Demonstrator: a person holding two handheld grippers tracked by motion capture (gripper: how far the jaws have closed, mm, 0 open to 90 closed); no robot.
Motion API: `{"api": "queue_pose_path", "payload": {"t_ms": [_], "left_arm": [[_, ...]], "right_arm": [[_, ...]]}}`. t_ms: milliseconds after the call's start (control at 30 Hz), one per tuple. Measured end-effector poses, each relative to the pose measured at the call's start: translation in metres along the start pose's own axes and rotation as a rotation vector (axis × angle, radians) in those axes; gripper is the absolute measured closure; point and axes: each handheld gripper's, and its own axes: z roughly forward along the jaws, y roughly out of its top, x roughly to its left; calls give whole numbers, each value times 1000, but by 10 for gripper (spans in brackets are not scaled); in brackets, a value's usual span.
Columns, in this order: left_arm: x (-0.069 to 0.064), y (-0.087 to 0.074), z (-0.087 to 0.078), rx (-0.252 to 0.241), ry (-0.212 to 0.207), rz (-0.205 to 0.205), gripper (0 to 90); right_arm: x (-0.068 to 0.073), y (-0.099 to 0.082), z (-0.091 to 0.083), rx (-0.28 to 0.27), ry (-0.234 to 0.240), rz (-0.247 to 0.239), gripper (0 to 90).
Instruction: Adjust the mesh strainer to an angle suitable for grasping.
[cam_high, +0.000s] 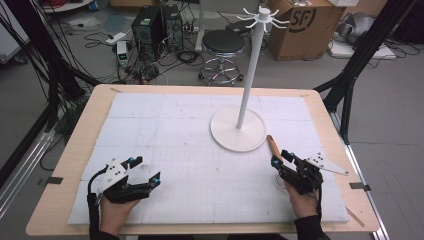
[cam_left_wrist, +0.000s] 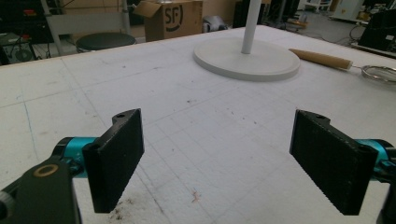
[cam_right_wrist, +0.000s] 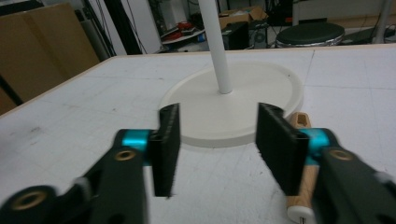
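A utensil with a wooden handle (cam_high: 272, 145) lies on the white mat, right of the stand's round base (cam_high: 225, 137). In the left gripper view the handle (cam_left_wrist: 322, 58) ends in a metal ring (cam_left_wrist: 379, 72). My right gripper (cam_high: 281, 159) sits over the near end of the utensil. Its jaws (cam_right_wrist: 217, 144) stand apart with nothing between them, and the handle (cam_right_wrist: 303, 182) lies just outside the right-hand jaw. My left gripper (cam_high: 146, 168) rests near the front left of the mat. It is wide open (cam_left_wrist: 224, 163) over bare mat.
A white stand with a tall pole (cam_high: 249, 80) and a crown of hooks (cam_high: 263, 16) rises from the base at the middle right. The base (cam_right_wrist: 233, 102) lies just ahead of the right gripper. A stool (cam_high: 223, 44) and a cardboard box (cam_high: 305, 25) stand beyond the table.
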Motion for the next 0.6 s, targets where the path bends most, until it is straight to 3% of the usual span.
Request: {"api": "queue_pose_path", "payload": {"t_ms": [200, 367, 600], "left_arm": [[0, 0, 0, -3, -1, -2, 182], [0, 0, -1, -3, 0, -2, 182], [-1, 0, 0, -1, -8, 5, 182]], "right_arm": [[-5, 8, 2, 28, 11, 21, 728], [-11, 11, 10, 85, 16, 39, 873], [-28, 31, 22, 163, 1, 83, 896]]}}
